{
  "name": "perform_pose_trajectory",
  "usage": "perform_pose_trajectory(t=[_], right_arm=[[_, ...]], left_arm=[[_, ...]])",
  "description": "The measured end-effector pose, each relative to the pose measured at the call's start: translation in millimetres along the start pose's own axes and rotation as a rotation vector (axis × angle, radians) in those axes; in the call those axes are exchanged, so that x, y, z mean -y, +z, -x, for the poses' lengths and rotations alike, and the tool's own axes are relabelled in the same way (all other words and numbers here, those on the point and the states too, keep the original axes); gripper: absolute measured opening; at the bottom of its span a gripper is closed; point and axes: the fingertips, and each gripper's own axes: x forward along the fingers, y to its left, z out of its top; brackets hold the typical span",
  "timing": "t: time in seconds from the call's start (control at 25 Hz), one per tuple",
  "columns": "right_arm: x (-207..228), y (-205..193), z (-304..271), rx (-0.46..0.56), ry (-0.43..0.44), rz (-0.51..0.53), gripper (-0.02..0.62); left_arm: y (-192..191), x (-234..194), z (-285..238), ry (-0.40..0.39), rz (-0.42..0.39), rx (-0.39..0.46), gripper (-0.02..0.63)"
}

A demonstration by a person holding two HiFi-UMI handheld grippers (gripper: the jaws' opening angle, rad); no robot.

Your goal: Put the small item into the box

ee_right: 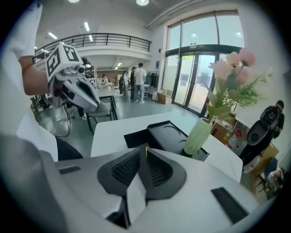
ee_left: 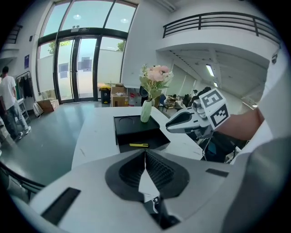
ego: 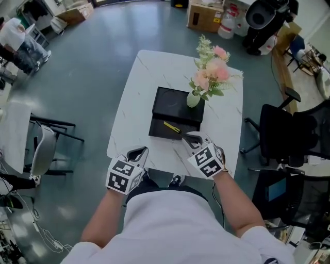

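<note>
White table [ego: 133, 103], black box [ego: 158, 129] holding yellow item [ego: 172, 127], flower vase [ego: 193, 99] on its far half, left tongs [ego: 138, 153], right tongs [ego: 190, 138] nearby.

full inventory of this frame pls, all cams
table: 1, white marble, centre
box: 1, black, middle of the table
item: 1, yellow, thin, lying in the box's front section
vase: 1, pale green, on the box's back right corner
flowers: 1 bunch, pink, in the vase
black chair: 1, right of the table
grey chair: 1, left of the table
cartons: 2, brown, on the floor beyond the table
bystander: 1, white top, far left
left gripper: white, near table edge, fingers together, empty
right gripper: white, just right of the item, fingers together, empty
</note>
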Motion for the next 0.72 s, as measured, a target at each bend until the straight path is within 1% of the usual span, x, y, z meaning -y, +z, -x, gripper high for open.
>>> perform_pose_trajectory(t=[0.16,0.2,0.32,0.4,0.52,0.72], right_arm=[[-10.2,5.5,31.0,0.107,-0.024,-0.131,0.034],[-16.0,6.3,36.4,0.129,-0.017,-0.174,0.025],[-41.2,-4.0,41.9,0.148,0.057,-0.358,0.017],[-55.1,-7.1,45.0,0.160,0.074,-0.463,0.017],[-74.9,-2.8,51.8,0.185,0.028,-0.520,0.017],[-112.1,12.9,64.5,0.252,-0.075,-0.567,0.015]], left_arm=[[7.5,12.4,7.3,-0.024,-0.032,0.025,0.017],[9.6,13.0,9.1,-0.030,-0.039,0.032,0.017],[12.9,13.9,16.0,-0.061,-0.047,0.055,0.017],[8.5,16.4,21.5,-0.093,-0.053,0.056,0.017],[-4.6,21.6,37.1,-0.149,-0.093,0.044,0.017],[-25.1,17.9,71.5,-0.213,-0.148,0.054,0.017]])
